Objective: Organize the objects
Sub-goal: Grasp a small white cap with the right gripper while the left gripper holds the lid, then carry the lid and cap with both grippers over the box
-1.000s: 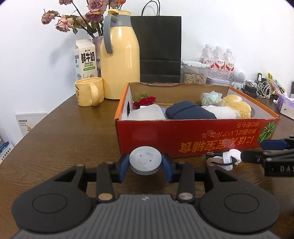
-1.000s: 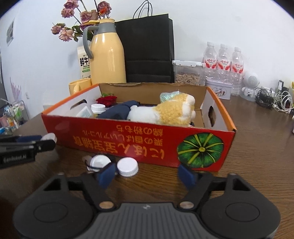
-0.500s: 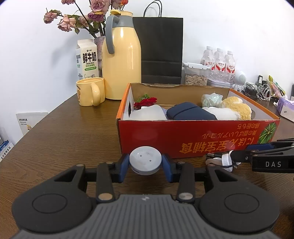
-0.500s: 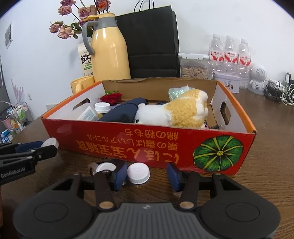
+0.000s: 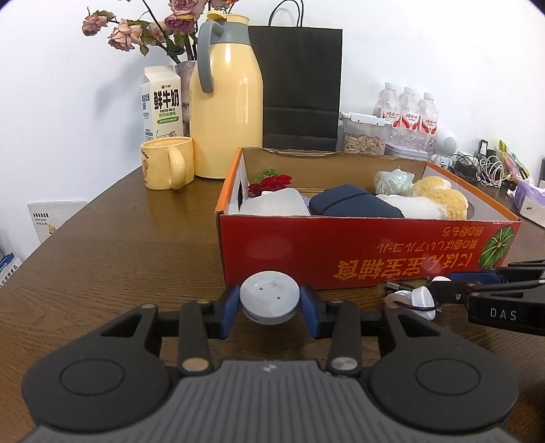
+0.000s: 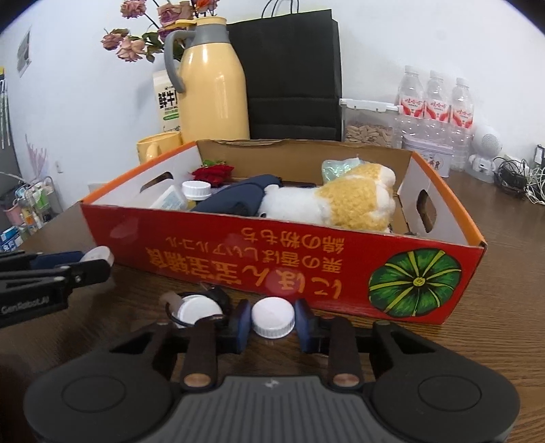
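At the back of the wooden table [image 5: 112,245] stands a yellow thermos [image 5: 226,102] with a grey handle. Just beside it are a yellow mug [image 5: 167,163] and a milk carton [image 5: 162,102]. Dried roses [image 5: 143,25] rise behind them. A black paper bag [image 5: 301,88] leans on the white wall, near three water bottles [image 5: 407,110] and tangled cables [image 5: 483,167].
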